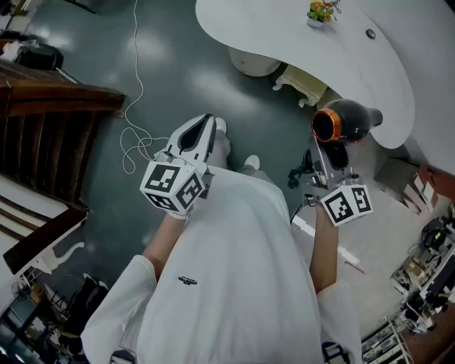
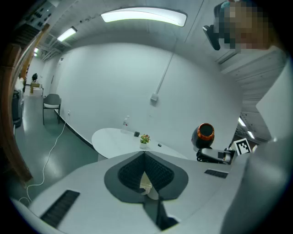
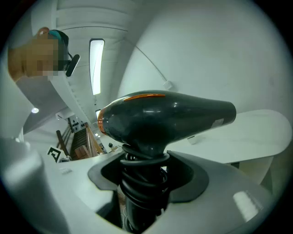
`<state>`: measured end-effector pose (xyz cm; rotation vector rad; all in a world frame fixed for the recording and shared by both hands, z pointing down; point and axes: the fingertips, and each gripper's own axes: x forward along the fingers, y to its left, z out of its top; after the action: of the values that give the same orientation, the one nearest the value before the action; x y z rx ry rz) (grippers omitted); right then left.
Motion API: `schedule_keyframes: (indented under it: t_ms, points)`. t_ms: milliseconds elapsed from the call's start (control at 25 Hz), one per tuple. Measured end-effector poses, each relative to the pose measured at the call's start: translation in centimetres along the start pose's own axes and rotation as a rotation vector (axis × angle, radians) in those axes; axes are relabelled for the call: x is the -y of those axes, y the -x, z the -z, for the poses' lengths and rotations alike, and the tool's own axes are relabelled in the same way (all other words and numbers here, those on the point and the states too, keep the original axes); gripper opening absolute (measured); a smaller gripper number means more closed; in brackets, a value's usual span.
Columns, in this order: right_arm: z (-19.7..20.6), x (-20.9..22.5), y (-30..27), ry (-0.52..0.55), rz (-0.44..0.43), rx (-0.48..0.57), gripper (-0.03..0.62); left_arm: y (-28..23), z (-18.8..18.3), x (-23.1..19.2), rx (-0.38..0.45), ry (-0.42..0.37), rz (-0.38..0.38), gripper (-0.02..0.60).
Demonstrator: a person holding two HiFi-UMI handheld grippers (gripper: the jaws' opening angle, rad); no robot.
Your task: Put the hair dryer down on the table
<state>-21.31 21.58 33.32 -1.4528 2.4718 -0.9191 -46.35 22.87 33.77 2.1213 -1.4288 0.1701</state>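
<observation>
Right gripper: jaws stand wide and clamp the handle of the hair dryer. A black cord is coiled round the handle, and the pads press on those coils. The handle is upright and the barrel lies roughly level above the jaws. The body is glossy black with an orange ring at its wide end. The narrow end points toward the white table.

In the head view the right gripper holds the hair dryer in the air at the near edge of the table. The narrow end overlaps that edge and the dryer is not resting on the top. The marker cube sits at the rear of the gripper.

Left gripper: jaws closed, pads meeting at the tips. A small pale scrap shows in the slit lower down; I cannot tell what it is. In the head view the left gripper sits well apart from the right one, over the dark floor.

On the table: a small potted plant and a small dark object. A white cable trails across the floor. Dark wooden stairs lie at the left. The person's white shirt fills the lower middle of the head view.
</observation>
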Motion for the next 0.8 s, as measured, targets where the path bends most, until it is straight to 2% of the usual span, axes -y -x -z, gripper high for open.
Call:
schedule_keyframes:
  t_ms: [200, 360, 560, 800]
  points:
    - [0.9, -1.6, 4.3, -0.002, 0.101, 0.059, 0.284, -0.2, -0.4, 1.3, -0.017, -0.035, 0.092, 0.009]
    - [1.6, -3.5, 6.7, -0.037, 0.164, 0.124, 0.284, -0.9, 0.0, 4.2, -0.078, -0.12, 0.242, 0.009]
    - [1.5, -5.3, 9.0, -0.104, 0.16, 0.226, 0.284, -1.3, 0.9, 6.9, -0.11, -0.155, 0.345, 0.009]
    - [0.6, -5.2, 12.1, -0.076, 0.137, 0.26, 0.284, -1.0, 1.7, 10.8, -0.099, -0.169, 0.381, 0.009]
